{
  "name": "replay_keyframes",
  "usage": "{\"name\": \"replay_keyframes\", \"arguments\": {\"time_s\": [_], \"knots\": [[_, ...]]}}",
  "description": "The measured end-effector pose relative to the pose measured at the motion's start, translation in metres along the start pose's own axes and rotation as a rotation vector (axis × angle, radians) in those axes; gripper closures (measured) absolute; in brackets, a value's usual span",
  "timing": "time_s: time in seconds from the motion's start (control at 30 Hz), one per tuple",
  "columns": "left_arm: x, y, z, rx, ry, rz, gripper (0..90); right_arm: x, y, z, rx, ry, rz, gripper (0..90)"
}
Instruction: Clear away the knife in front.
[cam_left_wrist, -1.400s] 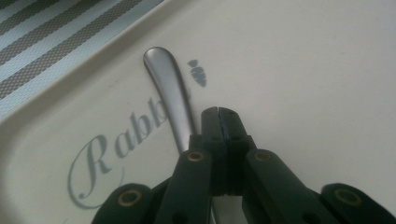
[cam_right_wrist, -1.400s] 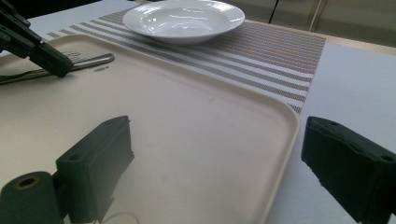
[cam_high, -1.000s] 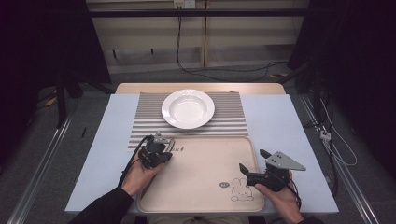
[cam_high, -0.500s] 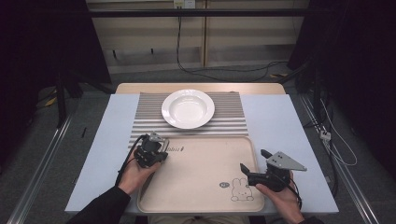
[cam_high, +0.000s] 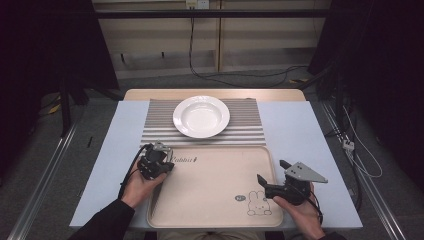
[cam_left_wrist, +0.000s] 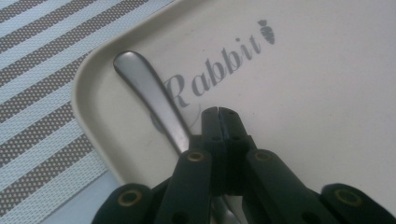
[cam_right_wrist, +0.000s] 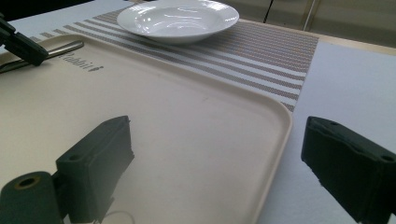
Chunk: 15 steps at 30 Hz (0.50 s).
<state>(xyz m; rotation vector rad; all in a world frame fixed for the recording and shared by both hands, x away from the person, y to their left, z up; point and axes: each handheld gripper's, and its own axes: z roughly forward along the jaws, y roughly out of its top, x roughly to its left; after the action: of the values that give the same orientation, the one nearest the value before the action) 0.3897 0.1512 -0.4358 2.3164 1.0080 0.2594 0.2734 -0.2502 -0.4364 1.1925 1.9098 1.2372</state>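
Note:
A metal utensil handle (cam_left_wrist: 149, 93) lies on the beige tray (cam_high: 215, 185) in its far left corner, beside the printed word "Rabbit". My left gripper (cam_high: 168, 164) sits over that corner with its jaws pressed together (cam_left_wrist: 218, 112); the handle runs along their left side and passes under the gripper body, not between the tips. The right gripper view shows the same handle (cam_right_wrist: 65, 48) poking out past the left gripper (cam_right_wrist: 21, 46). My right gripper (cam_high: 272, 171) is open over the tray's near right corner (cam_right_wrist: 215, 140), holding nothing.
A white deep plate (cam_high: 201, 116) rests on a striped placemat (cam_high: 245, 125) beyond the tray. A pale blue cloth (cam_high: 300, 135) covers the table. A rabbit drawing (cam_high: 257, 204) marks the tray's near right area. Cables lie on the floor at the right.
The left gripper has edged slightly toward the tray's left rim. The right gripper has hardly moved.

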Motion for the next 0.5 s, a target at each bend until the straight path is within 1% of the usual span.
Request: {"name": "replay_keyframes", "arguments": {"time_s": [0.07, 0.1, 0.13, 0.17, 0.27, 0.33, 0.37, 0.4, 0.43, 0.47, 0.5], "knots": [[0.0011, -0.0002, -0.0010, 0.006, 0.011, 0.012, 90.0, 0.0001, 0.0000, 0.0002, 0.001, 0.002, -0.001, 8.8], [0.0013, -0.0003, -0.0014, 0.009, 0.011, 0.008, 89.8, -0.0001, 0.0000, 0.0002, 0.001, 0.004, 0.001, 8.7], [0.0014, -0.0002, -0.0014, 0.009, 0.014, -0.006, 89.8, -0.0004, -0.0001, 0.0002, 0.001, 0.004, 0.002, 8.8], [0.0019, -0.0002, -0.0022, 0.014, 0.021, 0.005, 89.3, -0.0005, 0.0000, 0.0002, 0.001, 0.003, 0.002, 8.8], [0.0033, -0.0014, -0.0023, 0.005, 0.003, -0.011, 88.0, -0.0003, 0.0002, -0.0004, -0.003, 0.002, 0.001, 8.8], [0.0031, -0.0017, -0.0022, 0.006, -0.004, -0.001, 86.1, -0.0004, 0.0000, -0.0001, 0.000, 0.003, -0.001, 8.9], [0.0030, -0.0013, -0.0020, 0.006, -0.009, -0.003, 84.4, -0.0002, -0.0001, -0.0005, -0.001, 0.002, -0.001, 8.9], [0.0033, -0.0006, -0.0021, 0.011, -0.019, 0.009, 81.0, -0.0001, -0.0002, -0.0009, -0.002, 0.001, -0.001, 8.9], [0.0014, -0.0004, -0.0018, -0.002, -0.013, 0.006, 77.4, -0.0001, -0.0005, -0.0016, -0.002, 0.001, -0.002, 8.9], [0.0003, 0.0003, -0.0031, -0.016, -0.019, 0.015, 74.4, -0.0002, -0.0009, -0.0022, -0.002, 0.000, 0.000, 8.8], [-0.0007, 0.0013, -0.0058, -0.041, -0.029, 0.030, 72.7, -0.0005, -0.0011, -0.0031, -0.003, 0.000, 0.002, 8.9]]}}
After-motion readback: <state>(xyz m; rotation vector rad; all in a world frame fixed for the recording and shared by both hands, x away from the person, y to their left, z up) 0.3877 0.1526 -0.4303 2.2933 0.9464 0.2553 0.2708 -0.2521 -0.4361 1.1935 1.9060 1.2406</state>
